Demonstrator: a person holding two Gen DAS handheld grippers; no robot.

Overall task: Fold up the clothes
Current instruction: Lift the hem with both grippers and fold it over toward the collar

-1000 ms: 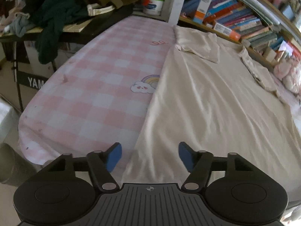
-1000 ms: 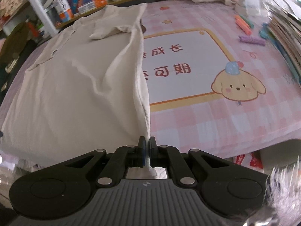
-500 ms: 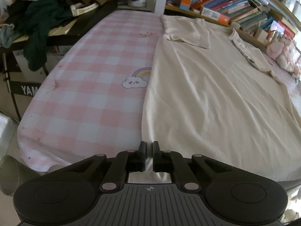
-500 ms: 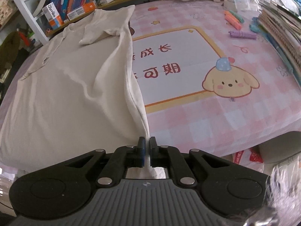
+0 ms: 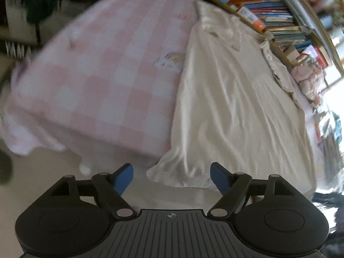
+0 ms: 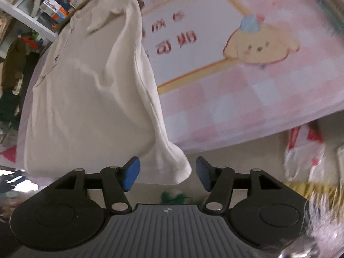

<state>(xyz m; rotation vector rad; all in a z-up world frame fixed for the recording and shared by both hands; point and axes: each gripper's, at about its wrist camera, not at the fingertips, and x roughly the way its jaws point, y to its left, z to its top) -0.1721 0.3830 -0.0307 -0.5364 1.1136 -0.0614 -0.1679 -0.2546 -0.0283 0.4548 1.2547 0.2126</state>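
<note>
A cream short-sleeved shirt [image 5: 232, 99] lies spread on a pink checked bed sheet [image 5: 103, 81], its hem hanging over the near edge. My left gripper [image 5: 172, 177] is open, and the hem's left corner hangs just beyond its blue fingertips. In the right wrist view the same shirt [image 6: 90, 90] fills the left half, with its right hem corner drooping off the bed. That corner hangs loose between the pads of my right gripper [image 6: 167, 173], which is open. Both views are blurred by motion.
Bookshelves [image 5: 275, 15] run along the far side of the bed. A dog cartoon print [image 6: 260, 45] marks the sheet to the right of the shirt. Dark clothes [image 5: 40, 2] hang at far left. A red and white plastic bag [image 6: 305, 150] lies on the floor at right.
Both grippers were shut on the shirt's hem corners half a second ago and have now opened. The corners dropped free over the bed edge, and both grippers drew back and lower.
</note>
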